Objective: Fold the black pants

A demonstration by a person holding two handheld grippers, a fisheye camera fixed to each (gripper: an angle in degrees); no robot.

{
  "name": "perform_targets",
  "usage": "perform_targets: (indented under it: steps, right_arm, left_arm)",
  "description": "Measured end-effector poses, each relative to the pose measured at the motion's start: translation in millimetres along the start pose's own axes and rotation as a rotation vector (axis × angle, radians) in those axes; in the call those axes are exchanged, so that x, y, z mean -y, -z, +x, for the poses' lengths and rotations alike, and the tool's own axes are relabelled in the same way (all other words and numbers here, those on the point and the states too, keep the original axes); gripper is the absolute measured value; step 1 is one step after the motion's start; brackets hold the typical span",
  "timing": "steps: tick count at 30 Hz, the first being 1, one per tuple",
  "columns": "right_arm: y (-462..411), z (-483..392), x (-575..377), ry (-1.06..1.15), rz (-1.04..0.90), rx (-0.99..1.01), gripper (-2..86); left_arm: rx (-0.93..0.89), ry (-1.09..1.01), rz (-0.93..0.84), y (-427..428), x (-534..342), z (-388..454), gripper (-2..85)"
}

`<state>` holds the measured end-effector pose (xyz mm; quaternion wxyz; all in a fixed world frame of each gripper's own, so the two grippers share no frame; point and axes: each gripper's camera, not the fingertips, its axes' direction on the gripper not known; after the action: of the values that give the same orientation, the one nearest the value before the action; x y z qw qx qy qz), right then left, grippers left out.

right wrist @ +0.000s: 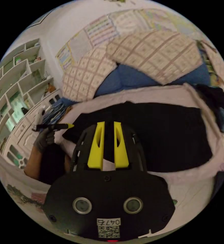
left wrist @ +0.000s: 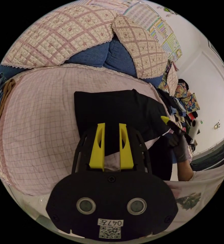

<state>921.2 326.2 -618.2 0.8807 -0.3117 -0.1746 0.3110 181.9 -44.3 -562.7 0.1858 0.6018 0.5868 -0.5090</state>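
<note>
Landmark: black pants point(left wrist: 119, 111), lying folded and flat on the pink checked sofa cover point(left wrist: 40, 122).

Left gripper view, left to right:
- Stack of denim and brown clothes point(left wrist: 0, 101) at the far left edge of the seat, well apart from the pants.
- Sofa cover bare between that stack and the pants.
- Left hand-held gripper point(left wrist: 111, 127) over the near edge of the pants. Yellow jaws stand apart with a narrow gap; dark cloth shows between and under them. Cannot tell whether they press on the fabric.
- Behind the pants: blue sofa back point(left wrist: 109, 54) with quilted patchwork covers point(left wrist: 66, 33) draped over it.
- Right of the pants: a gloved hand point(left wrist: 180, 147) holding the right hand-held gripper point(left wrist: 165, 119), yellow tip at the pants' right edge. Beyond it, a pile of mixed clothes point(left wrist: 183, 99).

Right gripper view, left to right:
- White shelf unit point(right wrist: 17, 73) on the wall, well left of the pants.
- Gloved hand point(right wrist: 44, 139) with the other hand-held gripper point(right wrist: 68, 125), tip just at the pants' left corner.
- Right hand-held gripper point(right wrist: 108, 127) over the near edge of the pants point(right wrist: 162, 132); jaws slightly parted, grip on cloth not determinable.
- Dark clothes heap point(right wrist: 218, 101) right of the pants.
</note>
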Motion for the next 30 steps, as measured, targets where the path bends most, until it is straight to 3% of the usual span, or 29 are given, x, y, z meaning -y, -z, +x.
perform_targets:
  steps: [2, 6, 11, 21, 30]
  right_arm:
    - [60.2, 58.3, -15.0, -0.213, 0.148, -0.101, 6.3]
    - [121.4, 158.5, -66.1, -0.628, 0.292, -0.102, 8.0]
    - [128.3, 244.2, -108.2, -0.897, 0.341, 0.129, 7.7]
    - [119.3, 271.9, -119.4, -0.946, 0.376, 0.232, 3.4]
    - [79.7, 246.2, -109.2, -0.833, 0.149, 0.01, 4.3]
  left_arm:
    - [0.002, -0.006, 0.008, -0.4, -2.7, -3.5, 8.3]
    - [-0.063, -0.026, 0.066, 8.4, -15.5, -14.1, 8.1]
    - [-0.134, 0.018, 0.106, 15.1, -26.7, -37.7, 7.8]
    - [-0.105, 0.029, 0.095, 25.1, -54.9, -66.9, 7.6]
    - [-0.191, 0.029, 0.175, 58.0, -87.0, -105.3, 6.6]
